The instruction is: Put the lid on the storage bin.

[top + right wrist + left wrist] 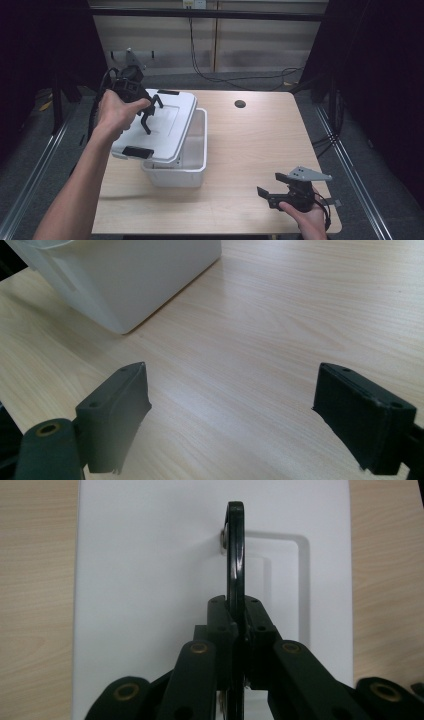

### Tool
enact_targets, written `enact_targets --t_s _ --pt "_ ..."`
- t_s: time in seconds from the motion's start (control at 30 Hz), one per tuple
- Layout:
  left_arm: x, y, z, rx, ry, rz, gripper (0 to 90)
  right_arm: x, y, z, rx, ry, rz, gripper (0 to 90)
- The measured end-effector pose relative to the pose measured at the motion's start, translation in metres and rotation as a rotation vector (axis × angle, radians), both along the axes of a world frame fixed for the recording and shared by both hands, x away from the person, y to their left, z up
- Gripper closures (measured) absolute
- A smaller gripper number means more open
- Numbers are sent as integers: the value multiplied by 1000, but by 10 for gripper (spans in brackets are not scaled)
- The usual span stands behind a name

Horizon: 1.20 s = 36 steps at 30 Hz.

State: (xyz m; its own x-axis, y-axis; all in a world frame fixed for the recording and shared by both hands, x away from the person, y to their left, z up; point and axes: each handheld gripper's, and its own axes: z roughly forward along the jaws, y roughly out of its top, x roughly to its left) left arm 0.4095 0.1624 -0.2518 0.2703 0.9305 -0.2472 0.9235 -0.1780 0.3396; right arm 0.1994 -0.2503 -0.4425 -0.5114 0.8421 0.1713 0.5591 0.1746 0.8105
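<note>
Gripping the black handle (235, 550) at the centre of the white lid (165, 120), the left gripper (147, 112) has its jaws clenched tight on that thin bar; in the left gripper view the handle runs edge-on between the closed pads. The lid sits askew over the white bin (192, 160), overhanging the bin's left side toward the left edge of the tabletop (250, 150) and leaving the right part of the opening uncovered. Black latch clips (137, 151) show at the lid's near and far ends. In my judgement the lid is light, stiff plastic with a smooth, likely slippery face, so the handle is the sound place to take it; held at one central point it may swing or tip, and the clips offer a second purchase. The bin's uncovered portion shows bare white wall and floor with no contents visible; what lies beneath the lid cannot be told. Toward the near right corner of the tabletop, the right gripper (265, 186) rests in the person's hand with jaws spread wide, grasping nothing, pointed leftward at the bin.
</note>
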Motion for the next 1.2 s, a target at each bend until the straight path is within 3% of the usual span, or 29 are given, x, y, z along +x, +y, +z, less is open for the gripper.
enact_targets --t_s 0.27,0.47,0.67,1.03,1.2 --pt "1 0 -1 -8 -20 84 848 0 0 0 -1 0 -2 138" --pt "3 -4 -4 -30 -5 129 846 0 0 0 -2 1 -3 138" --pt "4 -10 -9 -3 20 133 847 0 0 0 -3 3 0 138" --pt "4 -19 -15 -10 38 146 845 0 0 0 -1 5 -1 138" --pt "3 -25 -19 -42 45 144 845 0 0 0 0 3 2 138"
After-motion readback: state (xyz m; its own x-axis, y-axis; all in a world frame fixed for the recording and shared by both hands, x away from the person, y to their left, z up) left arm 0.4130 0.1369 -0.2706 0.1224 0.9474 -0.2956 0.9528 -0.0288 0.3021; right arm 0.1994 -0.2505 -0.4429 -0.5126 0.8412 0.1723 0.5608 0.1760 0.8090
